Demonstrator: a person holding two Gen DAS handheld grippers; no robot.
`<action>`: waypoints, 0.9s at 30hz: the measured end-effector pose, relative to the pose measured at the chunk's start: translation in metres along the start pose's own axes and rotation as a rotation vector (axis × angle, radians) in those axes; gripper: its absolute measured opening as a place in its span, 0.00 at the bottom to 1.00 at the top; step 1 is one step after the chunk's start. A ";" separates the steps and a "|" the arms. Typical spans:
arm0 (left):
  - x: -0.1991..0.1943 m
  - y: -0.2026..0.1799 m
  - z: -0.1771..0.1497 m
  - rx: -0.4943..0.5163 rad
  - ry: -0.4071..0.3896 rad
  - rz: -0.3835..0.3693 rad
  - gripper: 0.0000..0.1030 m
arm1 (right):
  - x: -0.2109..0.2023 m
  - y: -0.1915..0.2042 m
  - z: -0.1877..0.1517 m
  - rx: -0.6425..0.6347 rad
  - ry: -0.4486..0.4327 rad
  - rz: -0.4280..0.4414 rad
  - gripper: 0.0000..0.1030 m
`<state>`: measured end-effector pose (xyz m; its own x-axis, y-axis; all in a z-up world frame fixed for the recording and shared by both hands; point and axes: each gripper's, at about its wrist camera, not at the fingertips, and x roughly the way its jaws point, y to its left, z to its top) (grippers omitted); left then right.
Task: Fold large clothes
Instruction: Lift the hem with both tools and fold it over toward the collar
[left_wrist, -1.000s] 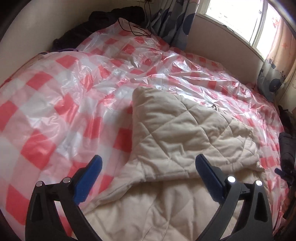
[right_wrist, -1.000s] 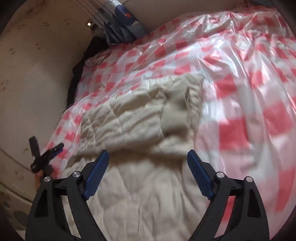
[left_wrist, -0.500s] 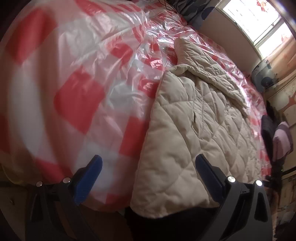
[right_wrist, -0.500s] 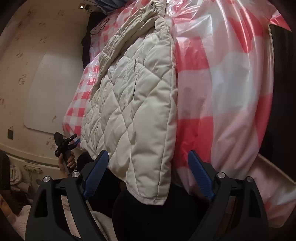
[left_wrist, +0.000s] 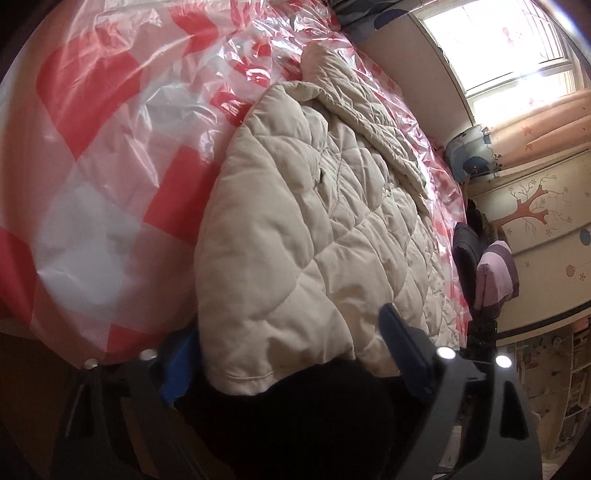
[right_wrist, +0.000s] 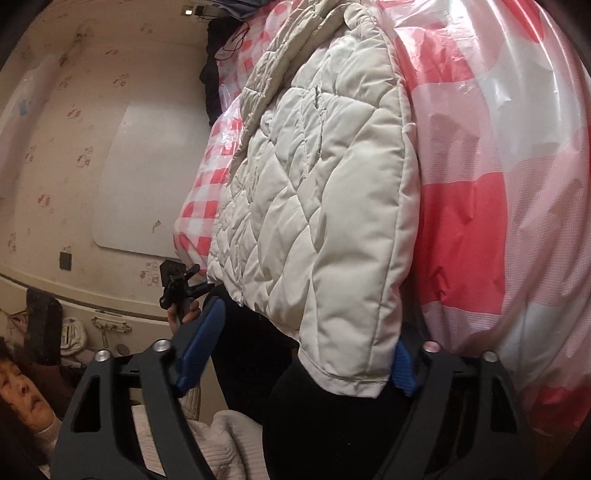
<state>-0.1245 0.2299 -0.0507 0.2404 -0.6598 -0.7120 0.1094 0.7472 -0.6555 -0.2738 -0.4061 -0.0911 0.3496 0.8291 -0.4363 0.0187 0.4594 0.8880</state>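
Note:
A beige quilted coat (left_wrist: 306, 229) lies on a bed covered with red-and-white checked plastic sheet (left_wrist: 96, 155); its hem hangs over the bed's near edge. My left gripper (left_wrist: 291, 365) is open, its blue fingers either side of the left hem corner, which sits between them. In the right wrist view the same coat (right_wrist: 325, 206) hangs down, and my right gripper (right_wrist: 299, 350) is open around the right hem corner (right_wrist: 351, 380). The left gripper (right_wrist: 177, 284) also shows there, held in a hand.
A window with curtains (left_wrist: 517, 74) and a cabinet with folded clothes (left_wrist: 491, 273) stand at the right of the bed. A wall with a white board (right_wrist: 147, 177) is on the other side. The person's dark legs (right_wrist: 332, 424) are below the hem.
Both grippers dropped from above the bed to the near edge and closed in on the coat's hem corners, which now sit between the open fingers.

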 end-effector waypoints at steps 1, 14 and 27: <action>0.003 0.003 0.000 -0.020 0.016 -0.003 0.38 | -0.001 -0.001 -0.001 0.004 -0.015 -0.002 0.28; -0.069 -0.065 0.012 0.006 -0.168 -0.159 0.13 | -0.060 0.087 0.007 -0.213 -0.317 0.086 0.11; -0.052 0.012 -0.032 -0.006 0.057 -0.155 0.71 | -0.113 0.021 -0.061 -0.005 -0.153 0.007 0.51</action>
<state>-0.1668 0.2703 -0.0299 0.1664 -0.7708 -0.6150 0.1348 0.6356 -0.7602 -0.3699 -0.4709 -0.0316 0.4881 0.7745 -0.4024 0.0115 0.4553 0.8903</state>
